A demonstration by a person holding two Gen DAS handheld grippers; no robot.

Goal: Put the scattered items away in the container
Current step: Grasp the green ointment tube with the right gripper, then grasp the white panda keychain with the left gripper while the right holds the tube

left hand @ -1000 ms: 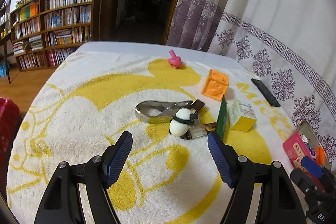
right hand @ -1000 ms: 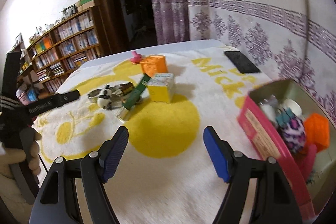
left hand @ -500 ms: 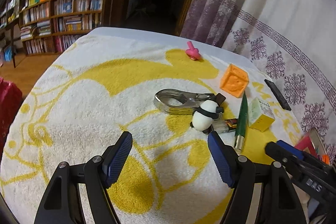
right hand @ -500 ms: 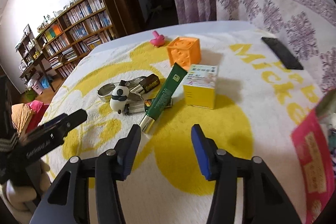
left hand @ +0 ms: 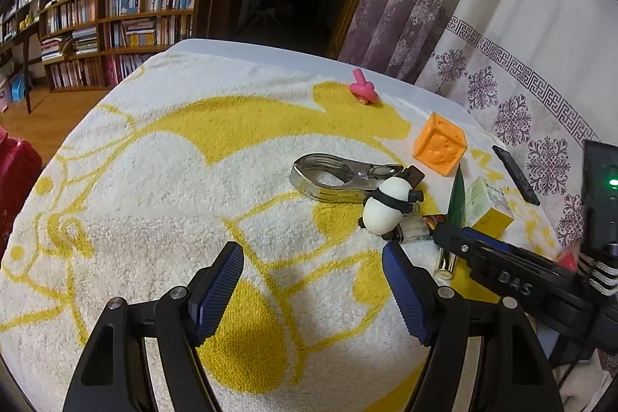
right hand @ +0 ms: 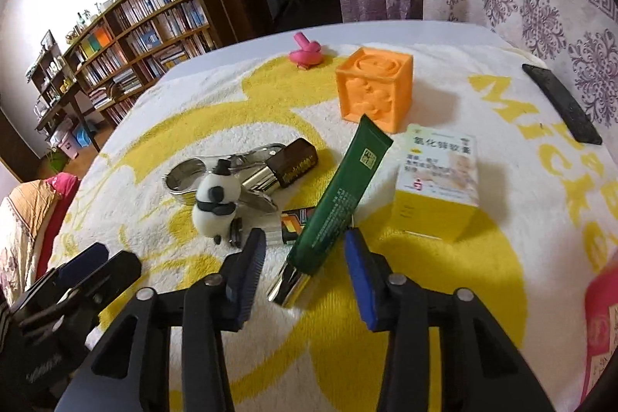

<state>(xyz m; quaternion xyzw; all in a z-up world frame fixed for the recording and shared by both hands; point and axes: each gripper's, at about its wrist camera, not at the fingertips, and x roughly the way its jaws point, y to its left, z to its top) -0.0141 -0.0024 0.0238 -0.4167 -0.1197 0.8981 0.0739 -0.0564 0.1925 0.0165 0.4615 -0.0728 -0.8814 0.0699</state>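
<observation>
Scattered items lie on a white and yellow towel (right hand: 444,296): a green tube (right hand: 340,195) with a silver cap, a panda figure (right hand: 216,197), a metal clip (left hand: 332,176), an orange cube (right hand: 372,87), a yellow and white box (right hand: 440,180), a pink toy (right hand: 305,53). My right gripper (right hand: 305,257) is open, its jaws on either side of the tube's cap end, not touching it. My left gripper (left hand: 313,280) is open and empty, low over the towel in front of the panda (left hand: 386,209). The pink container's edge (right hand: 602,327) shows at the right.
A black remote (right hand: 560,103) lies at the towel's far right. A small lighter (right hand: 286,226) and a brown case (right hand: 293,163) lie among the pile. A bookshelf (left hand: 123,10) and a dark doorway stand behind the table; patterned curtains hang to the right.
My right gripper has swung from the container towards the pile and come down around the green tube, jaws narrowed. My left gripper has eased forward and turned left.
</observation>
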